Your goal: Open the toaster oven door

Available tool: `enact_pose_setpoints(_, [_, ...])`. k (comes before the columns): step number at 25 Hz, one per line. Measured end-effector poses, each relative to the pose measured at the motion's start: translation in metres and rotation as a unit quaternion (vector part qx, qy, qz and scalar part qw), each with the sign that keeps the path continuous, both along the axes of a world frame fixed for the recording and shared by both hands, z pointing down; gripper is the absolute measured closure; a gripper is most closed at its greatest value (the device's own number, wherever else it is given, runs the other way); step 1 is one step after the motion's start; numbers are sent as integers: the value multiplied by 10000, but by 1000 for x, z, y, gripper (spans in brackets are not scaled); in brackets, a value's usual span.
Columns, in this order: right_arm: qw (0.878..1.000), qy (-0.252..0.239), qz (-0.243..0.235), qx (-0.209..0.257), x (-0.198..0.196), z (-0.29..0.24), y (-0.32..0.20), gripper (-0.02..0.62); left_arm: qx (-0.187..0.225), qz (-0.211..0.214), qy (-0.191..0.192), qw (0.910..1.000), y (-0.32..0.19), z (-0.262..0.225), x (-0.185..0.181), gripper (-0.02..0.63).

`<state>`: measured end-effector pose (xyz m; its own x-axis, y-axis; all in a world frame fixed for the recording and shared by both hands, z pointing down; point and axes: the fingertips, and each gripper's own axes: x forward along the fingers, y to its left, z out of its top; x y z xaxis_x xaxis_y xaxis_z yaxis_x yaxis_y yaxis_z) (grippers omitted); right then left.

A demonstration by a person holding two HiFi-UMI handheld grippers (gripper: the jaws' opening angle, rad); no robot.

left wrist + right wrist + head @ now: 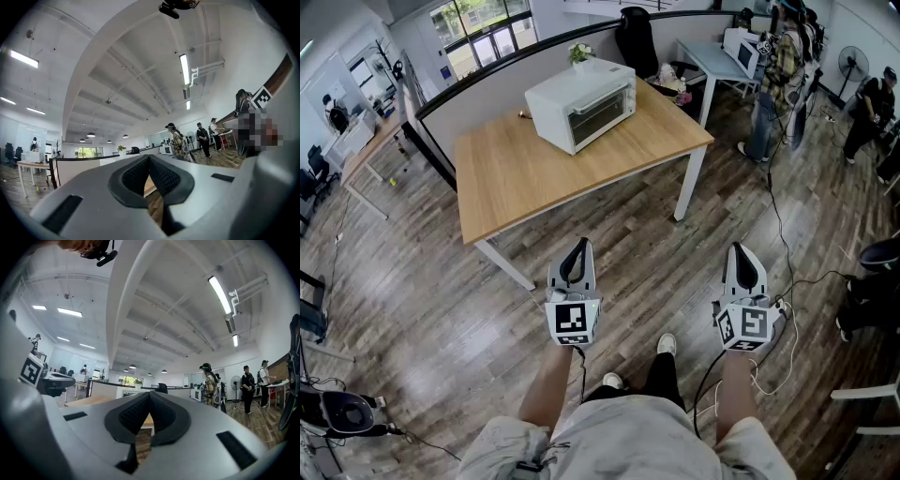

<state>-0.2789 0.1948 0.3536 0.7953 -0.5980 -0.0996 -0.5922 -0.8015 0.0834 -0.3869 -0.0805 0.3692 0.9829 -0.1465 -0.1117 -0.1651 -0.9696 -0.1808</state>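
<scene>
The left claw is pressed together on nothing and is held about level over the floor, short of the table. The toaster oven stands on the far part of that table, well apart from this claw and almost straight ahead of it. Its shut door faces back toward the person, with its long edge running across the claw's line of approach. The right claw, likewise pressed together and empty, has the oven ahead and well off to its left. The left claw looks the nearer, though either would have to travel forward over the table to reach the door.
</scene>
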Motion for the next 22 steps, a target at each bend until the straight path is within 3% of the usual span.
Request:
enact_pose_setpoints(10, [9998, 51, 182, -20, -34, 1, 16, 574, -29, 111, 9, 9999, 10, 5, -27, 591])
enact_pose_setpoints(22, [9992, -28, 374, 140, -24, 0, 25, 572, -80, 249, -18, 9997, 25, 3, -16, 592])
